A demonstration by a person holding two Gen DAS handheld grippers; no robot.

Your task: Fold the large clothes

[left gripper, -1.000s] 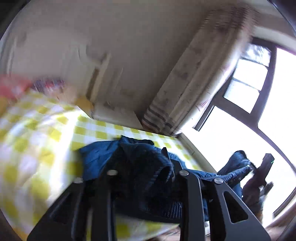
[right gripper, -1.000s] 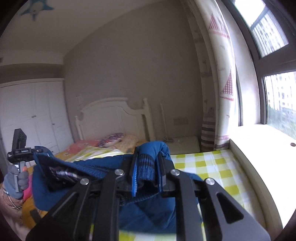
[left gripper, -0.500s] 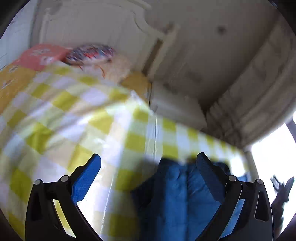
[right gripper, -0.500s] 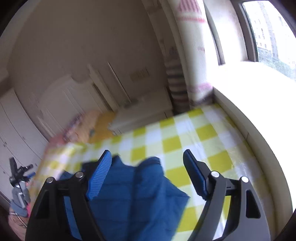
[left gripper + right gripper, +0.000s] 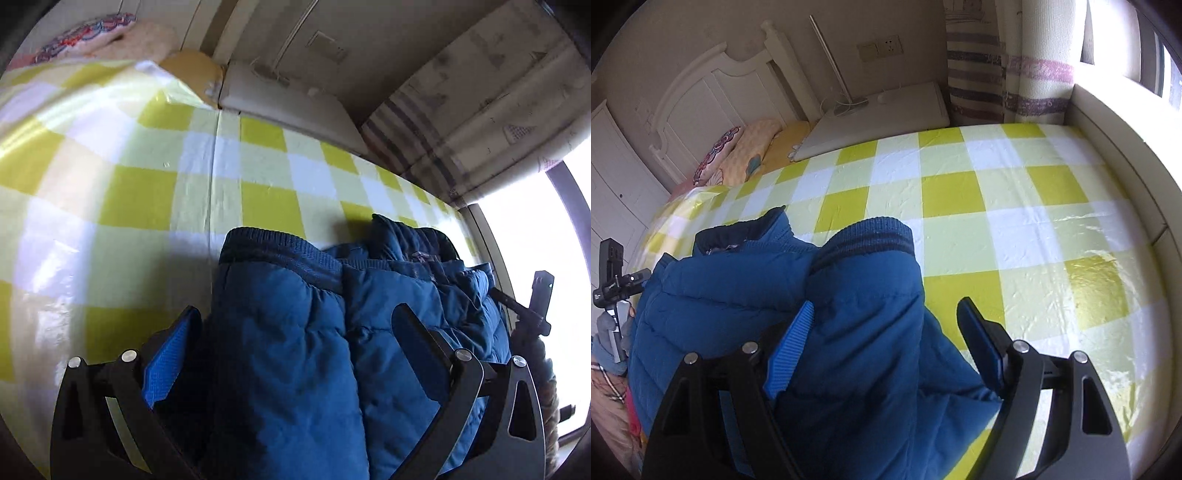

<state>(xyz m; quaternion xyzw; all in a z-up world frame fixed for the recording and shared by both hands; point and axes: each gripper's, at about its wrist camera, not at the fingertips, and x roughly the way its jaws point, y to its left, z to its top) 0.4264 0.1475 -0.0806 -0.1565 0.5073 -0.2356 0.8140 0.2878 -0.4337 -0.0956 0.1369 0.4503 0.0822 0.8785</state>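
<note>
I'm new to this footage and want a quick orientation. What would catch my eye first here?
First, the blue puffy jacket lying bunched on the bed, its ribbed cuff toward the headboard. Beneath it, the yellow-and-white checked bedspread fills most of both views. In the foreground the right gripper and the left gripper hang over the jacket, jaws just opened, padding between them but not pinched.

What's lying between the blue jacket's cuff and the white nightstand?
Only bare checked bedsheet, seen in the right wrist view between the jacket's cuff and the nightstand.
</note>
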